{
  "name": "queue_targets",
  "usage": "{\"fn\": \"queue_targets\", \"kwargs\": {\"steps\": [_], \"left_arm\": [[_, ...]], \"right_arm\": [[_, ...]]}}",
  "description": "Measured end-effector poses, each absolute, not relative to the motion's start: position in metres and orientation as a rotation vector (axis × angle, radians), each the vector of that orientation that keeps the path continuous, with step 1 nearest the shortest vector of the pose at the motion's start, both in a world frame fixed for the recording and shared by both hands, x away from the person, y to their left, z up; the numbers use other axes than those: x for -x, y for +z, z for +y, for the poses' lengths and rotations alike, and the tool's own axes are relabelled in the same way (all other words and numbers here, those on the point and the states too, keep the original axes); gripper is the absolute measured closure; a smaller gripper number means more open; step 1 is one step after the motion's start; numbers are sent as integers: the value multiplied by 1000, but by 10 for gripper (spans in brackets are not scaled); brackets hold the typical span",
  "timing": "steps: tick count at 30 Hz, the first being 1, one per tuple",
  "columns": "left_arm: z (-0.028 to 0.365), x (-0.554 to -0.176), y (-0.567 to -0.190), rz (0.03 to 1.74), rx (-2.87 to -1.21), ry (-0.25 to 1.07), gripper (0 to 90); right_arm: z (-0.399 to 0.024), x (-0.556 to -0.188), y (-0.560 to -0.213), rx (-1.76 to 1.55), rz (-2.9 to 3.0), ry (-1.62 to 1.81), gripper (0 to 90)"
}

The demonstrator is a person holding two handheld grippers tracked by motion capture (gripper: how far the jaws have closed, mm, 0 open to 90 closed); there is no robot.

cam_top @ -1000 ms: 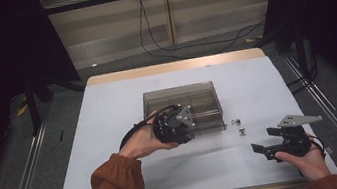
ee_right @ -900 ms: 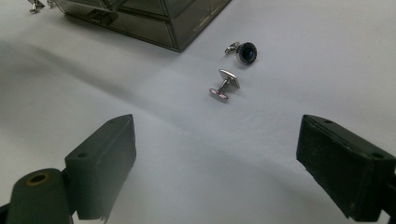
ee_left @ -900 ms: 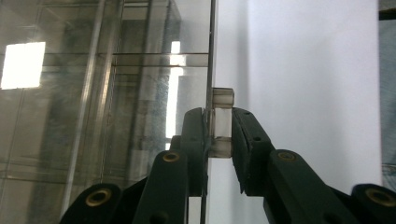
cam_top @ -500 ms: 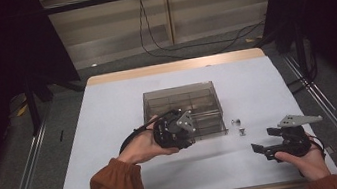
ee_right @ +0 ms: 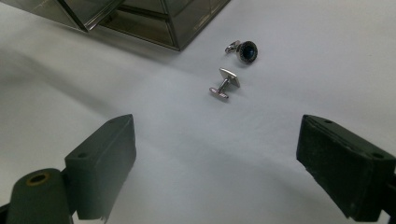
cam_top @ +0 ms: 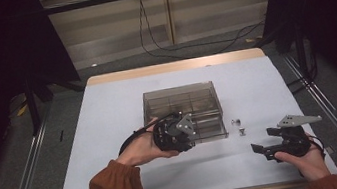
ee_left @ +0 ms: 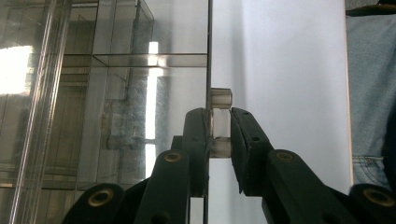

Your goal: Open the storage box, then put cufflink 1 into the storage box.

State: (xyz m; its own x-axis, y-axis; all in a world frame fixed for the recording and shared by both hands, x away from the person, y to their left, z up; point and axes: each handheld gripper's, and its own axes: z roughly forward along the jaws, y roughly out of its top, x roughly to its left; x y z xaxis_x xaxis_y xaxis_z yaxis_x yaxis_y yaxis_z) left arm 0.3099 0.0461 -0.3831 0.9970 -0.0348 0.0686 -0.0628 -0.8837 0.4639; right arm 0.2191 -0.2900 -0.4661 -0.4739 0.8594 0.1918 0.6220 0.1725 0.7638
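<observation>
The clear knob [ee_left: 219,122] on the box [cam_top: 183,103] front, mid-table, was pinched tight between the left gripper's [ee_left: 219,140] jaws. Just right of the box lay two cufflinks [ee_right: 226,83], and beyond them the right gripper [ee_right: 215,172] hovered, jaws spread wide, holding nothing.

Your white table [cam_top: 110,123] carries a clear box [cam_top: 180,104] at its middle, with two cufflinks [cam_top: 238,127] lying just right of it.
</observation>
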Motion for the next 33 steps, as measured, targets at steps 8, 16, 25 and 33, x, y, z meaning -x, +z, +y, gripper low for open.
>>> {"fn": "queue_targets", "kwargs": {"steps": [8,16,25,33], "left_arm": [[49,-311,-382,-42,-2621,63,691],[65,-310,-375,62,-2497,77,508],[112,-305,-381,278,-2376,162,273],[159,-303,-391,482,-2268,161,144]], "right_arm": [[-290,-219,-466,-1418,2170,1192,115],[-289,-222,-467,-1426,2175,1197,111],[-291,-222,-466,-1418,2180,1209,148],[-291,-228,-465,-1412,2213,1195,217]]}}
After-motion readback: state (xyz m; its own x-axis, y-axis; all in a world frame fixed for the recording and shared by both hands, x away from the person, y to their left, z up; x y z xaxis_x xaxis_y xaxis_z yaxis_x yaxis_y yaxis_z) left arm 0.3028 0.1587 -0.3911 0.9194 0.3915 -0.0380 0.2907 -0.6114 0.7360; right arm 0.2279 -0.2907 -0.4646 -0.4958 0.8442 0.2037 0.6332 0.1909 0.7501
